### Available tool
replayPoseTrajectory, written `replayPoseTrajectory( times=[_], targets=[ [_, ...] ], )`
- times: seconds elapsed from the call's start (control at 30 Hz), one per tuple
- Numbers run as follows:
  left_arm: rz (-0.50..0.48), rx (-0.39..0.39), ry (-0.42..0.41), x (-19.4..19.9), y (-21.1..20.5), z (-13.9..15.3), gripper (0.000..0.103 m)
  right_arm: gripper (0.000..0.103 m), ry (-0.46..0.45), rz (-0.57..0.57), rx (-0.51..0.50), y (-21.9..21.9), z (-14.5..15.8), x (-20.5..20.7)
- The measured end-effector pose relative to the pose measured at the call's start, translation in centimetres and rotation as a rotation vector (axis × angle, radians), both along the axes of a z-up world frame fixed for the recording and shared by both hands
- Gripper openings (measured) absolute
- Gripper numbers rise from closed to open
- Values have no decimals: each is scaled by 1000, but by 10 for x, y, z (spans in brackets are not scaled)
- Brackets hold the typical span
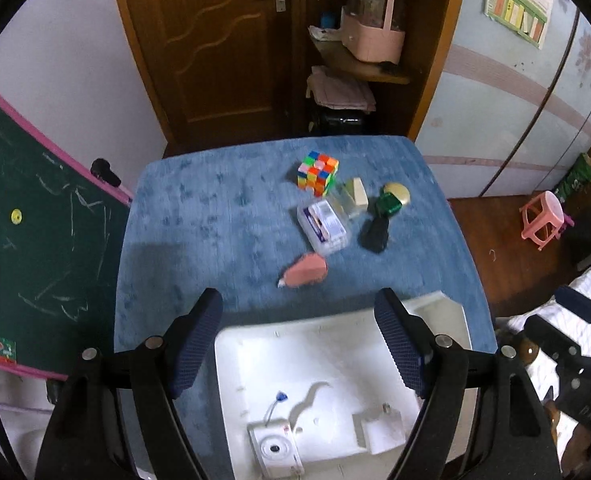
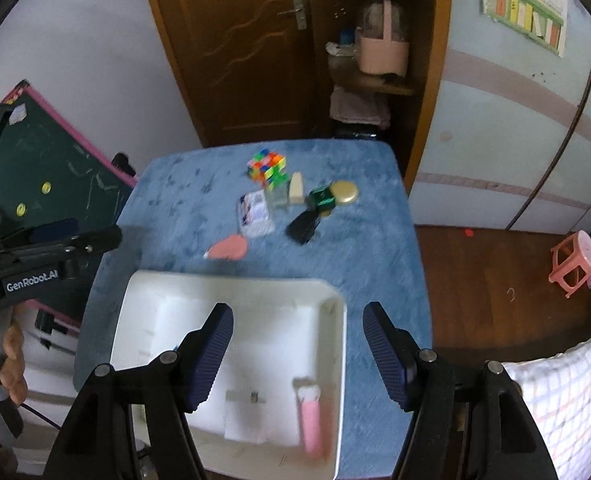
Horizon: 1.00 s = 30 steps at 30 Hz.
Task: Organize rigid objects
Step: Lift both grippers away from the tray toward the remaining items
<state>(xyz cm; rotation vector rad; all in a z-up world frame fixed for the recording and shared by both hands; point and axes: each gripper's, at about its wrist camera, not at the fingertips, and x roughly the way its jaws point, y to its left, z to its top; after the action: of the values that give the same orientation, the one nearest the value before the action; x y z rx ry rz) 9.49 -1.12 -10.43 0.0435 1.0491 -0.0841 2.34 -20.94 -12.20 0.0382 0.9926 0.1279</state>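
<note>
On the blue table (image 1: 199, 208) lie a colour cube (image 1: 318, 171), a clear plastic box (image 1: 324, 226), a pink flat piece (image 1: 306, 271), a cream wedge (image 1: 356, 192), a green piece (image 1: 389, 204), a gold lid (image 1: 397, 192) and a black object (image 1: 375, 232). Nearer stands a white tray (image 1: 335, 344) holding a white toy camera (image 1: 277, 448). My left gripper (image 1: 299, 296) hangs open above the tray's far edge, nothing between its fingers. My right gripper (image 2: 298, 312) is open and empty over the tray (image 2: 135, 320), which also holds a pink stick (image 2: 311, 420). The cube (image 2: 267, 168) lies far ahead.
A green chalkboard (image 1: 35, 220) leans left of the table. Behind it are a wooden door (image 1: 215, 40) and a shelf with a pink basket (image 1: 375, 36). A pink stool (image 2: 573, 264) stands on the wood floor at right. Checkered fabric (image 2: 567, 392) lies near right.
</note>
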Motion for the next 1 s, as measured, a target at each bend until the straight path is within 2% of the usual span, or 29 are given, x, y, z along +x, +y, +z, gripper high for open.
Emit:
replayPoseTrajectory(
  times=[0.33, 0.53, 0.73, 1.0],
  targets=[
    [-41, 2, 60, 63, -13, -4, 81, 68, 2, -58, -20, -23, 28, 73],
    [-57, -20, 125, 102, -23, -27, 81, 68, 36, -95, -8, -37, 30, 126],
    [-37, -48, 210, 136, -29, -65, 81, 68, 95, -127, 1, -46, 10, 179],
    [2, -106, 332, 167, -43, -124, 81, 68, 231, -193, 46, -51, -46, 244]
  ],
)
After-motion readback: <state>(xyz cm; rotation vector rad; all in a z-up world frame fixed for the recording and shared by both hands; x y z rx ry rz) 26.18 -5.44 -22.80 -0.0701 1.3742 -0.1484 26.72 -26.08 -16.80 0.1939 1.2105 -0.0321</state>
